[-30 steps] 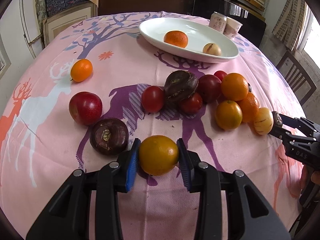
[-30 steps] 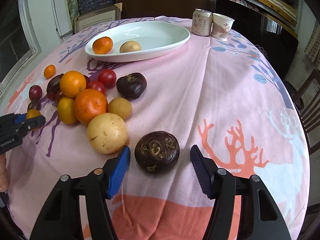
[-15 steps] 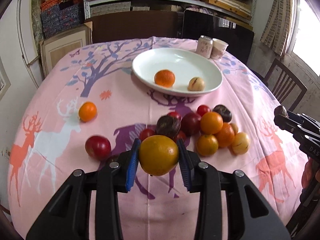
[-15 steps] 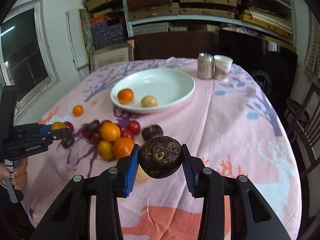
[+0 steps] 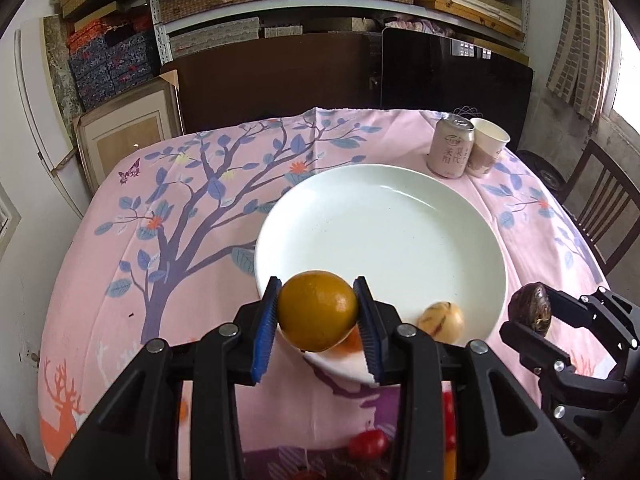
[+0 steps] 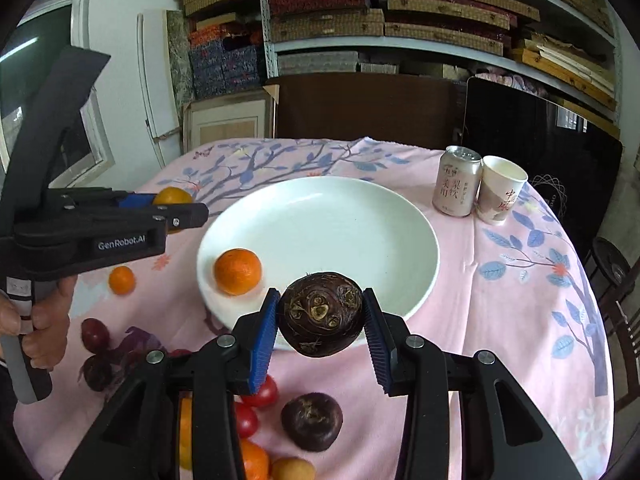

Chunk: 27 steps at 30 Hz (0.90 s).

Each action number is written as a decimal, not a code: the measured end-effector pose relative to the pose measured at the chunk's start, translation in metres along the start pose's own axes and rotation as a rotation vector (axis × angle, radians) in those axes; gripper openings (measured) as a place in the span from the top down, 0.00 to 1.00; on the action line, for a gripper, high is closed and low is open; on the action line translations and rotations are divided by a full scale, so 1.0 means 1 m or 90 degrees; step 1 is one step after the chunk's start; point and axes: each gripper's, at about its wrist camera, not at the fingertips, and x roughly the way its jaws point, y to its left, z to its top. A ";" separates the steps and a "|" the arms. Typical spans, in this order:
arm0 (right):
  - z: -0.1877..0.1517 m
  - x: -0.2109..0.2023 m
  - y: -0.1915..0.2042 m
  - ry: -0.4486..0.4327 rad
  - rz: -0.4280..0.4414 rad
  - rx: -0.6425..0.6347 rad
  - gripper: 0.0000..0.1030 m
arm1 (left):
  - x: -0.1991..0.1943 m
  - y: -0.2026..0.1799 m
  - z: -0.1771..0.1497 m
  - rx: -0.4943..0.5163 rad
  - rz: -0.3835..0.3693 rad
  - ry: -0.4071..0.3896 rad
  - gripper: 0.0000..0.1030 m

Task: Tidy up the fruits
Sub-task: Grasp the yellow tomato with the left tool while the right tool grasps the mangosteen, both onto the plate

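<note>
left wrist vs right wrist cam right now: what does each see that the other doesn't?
Only left wrist: the pale striped fruit on the plate's near side, and the yellow-orange fruit seen head-on between the left gripper pads.

Only right wrist: the hand holding the left gripper, the small orange on the cloth, and a dark fruit lying below the right gripper.

Both: white plate, can, paper cup, and the dark round fruit clamped in the right gripper.

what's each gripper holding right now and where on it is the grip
Left gripper: the yellow-orange fruit, jaws clamped on its two opposite sides. Right gripper: the dark brown fruit, also pinched across its sides.
</note>
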 end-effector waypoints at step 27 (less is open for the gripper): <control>-0.044 -0.056 -0.017 0.011 -0.033 0.052 0.18 | -0.072 0.012 -0.050 0.015 0.062 -0.053 0.13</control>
